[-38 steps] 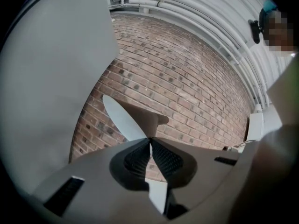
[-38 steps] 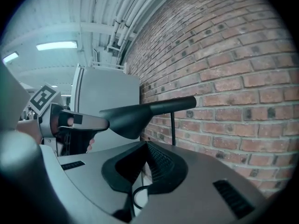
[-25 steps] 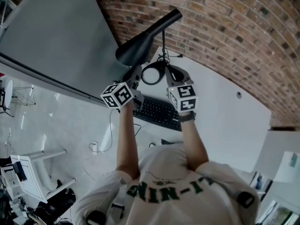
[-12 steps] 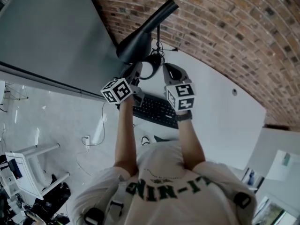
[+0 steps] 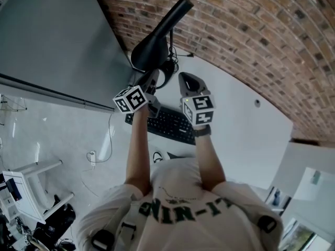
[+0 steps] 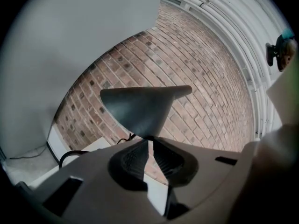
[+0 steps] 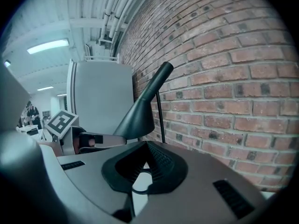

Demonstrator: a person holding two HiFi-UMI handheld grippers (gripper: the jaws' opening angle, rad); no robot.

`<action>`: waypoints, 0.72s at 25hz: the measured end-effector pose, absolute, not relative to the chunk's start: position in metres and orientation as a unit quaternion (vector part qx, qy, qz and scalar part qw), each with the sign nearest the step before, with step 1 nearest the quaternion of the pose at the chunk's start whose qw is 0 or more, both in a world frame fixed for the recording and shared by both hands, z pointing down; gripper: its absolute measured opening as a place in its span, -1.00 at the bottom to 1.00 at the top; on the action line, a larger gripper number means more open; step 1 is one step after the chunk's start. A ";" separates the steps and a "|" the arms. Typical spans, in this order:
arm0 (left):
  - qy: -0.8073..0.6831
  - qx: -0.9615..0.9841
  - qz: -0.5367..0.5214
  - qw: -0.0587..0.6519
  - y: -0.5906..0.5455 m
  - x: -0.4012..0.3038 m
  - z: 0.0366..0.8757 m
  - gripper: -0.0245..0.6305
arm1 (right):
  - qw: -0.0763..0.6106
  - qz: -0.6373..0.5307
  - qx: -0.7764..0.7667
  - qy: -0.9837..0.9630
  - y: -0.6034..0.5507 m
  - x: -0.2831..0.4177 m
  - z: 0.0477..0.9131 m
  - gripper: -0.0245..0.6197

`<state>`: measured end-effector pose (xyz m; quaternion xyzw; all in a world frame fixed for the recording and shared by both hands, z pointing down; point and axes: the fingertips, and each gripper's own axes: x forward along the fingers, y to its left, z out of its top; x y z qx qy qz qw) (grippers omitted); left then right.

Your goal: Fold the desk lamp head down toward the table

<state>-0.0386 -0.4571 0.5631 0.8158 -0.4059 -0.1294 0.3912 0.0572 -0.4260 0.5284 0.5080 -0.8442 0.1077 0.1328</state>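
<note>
A black desk lamp stands at the table's back by the brick wall. Its cone head [image 5: 152,48] slants up to a narrow neck. My left gripper [image 5: 149,81] sits just under the wide rim. In the left gripper view the head [image 6: 140,108] hangs right above that gripper [image 6: 149,141]; its jaws are opening to a slit and nothing shows between the pads. My right gripper [image 5: 187,78] is right of the lamp. In the right gripper view, the right gripper [image 7: 147,144] has its tips together and holds nothing, with the head [image 7: 140,113] and thin stem [image 7: 160,118] beyond.
A black keyboard [image 5: 170,123] lies on the white table [image 5: 235,124] under my wrists. The brick wall [image 5: 251,30] runs close behind the lamp. A grey panel [image 5: 57,41] stands at left. The lamp's cable [image 5: 168,69] loops near its base. A white chair [image 5: 31,184] is on the floor.
Both grippers have sunk a little, the left one more, and now sit lower under the lamp's head. The lamp's ring base is now mostly hidden behind the head.
</note>
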 end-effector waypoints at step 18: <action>-0.441 0.824 -0.046 0.352 -0.458 -0.034 0.572 -0.82 | 0.119 0.110 0.503 -0.849 -0.421 0.045 0.514 -0.91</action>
